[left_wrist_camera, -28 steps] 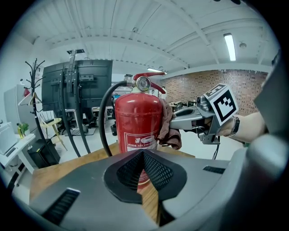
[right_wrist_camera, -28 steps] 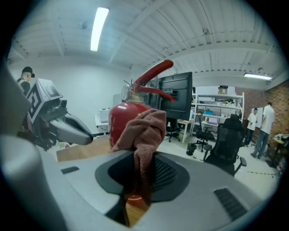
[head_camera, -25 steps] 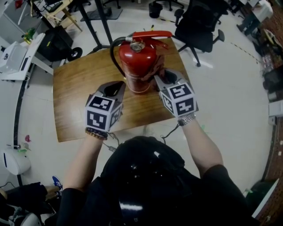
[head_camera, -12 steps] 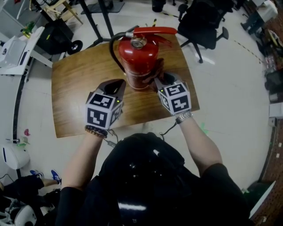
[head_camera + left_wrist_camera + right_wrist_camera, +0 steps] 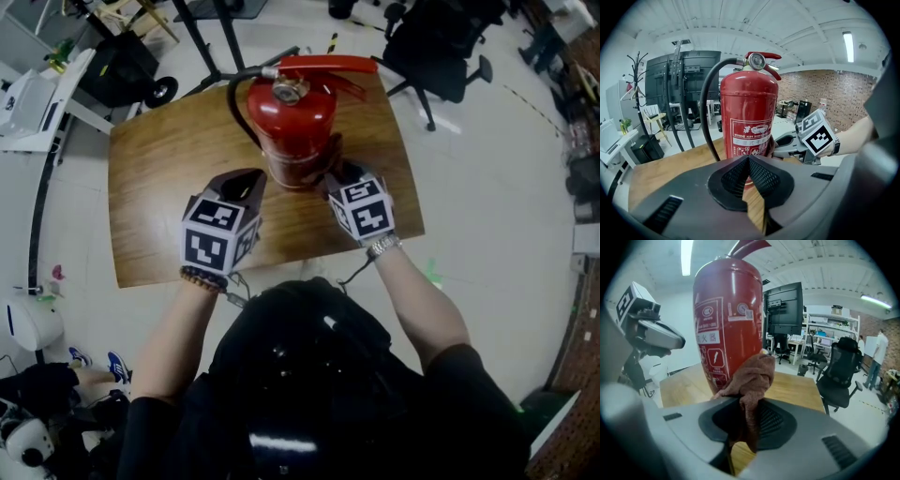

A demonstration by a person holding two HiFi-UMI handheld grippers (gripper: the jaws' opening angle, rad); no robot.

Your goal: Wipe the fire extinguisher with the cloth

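Observation:
A red fire extinguisher [image 5: 295, 122] with a black hose stands upright at the far side of a small wooden table [image 5: 159, 187]. My right gripper [image 5: 336, 174] is shut on a brown cloth [image 5: 752, 376], and the cloth lies against the lower right side of the cylinder [image 5: 726, 319]. My left gripper [image 5: 246, 180] hovers just left of the extinguisher's base, apart from it. In the left gripper view its pads [image 5: 759, 176] meet with nothing between them, and the extinguisher [image 5: 749, 117] rises straight ahead.
A black office chair [image 5: 436, 56] stands beyond the table's far right corner. A black wheeled case [image 5: 122, 80] and black desk legs [image 5: 202, 37] are at the far left. The person's helmeted head fills the near edge.
My right gripper has sunk down the extinguisher's right side, carrying the cloth with it. The left gripper has dropped a little and stays beside the base.

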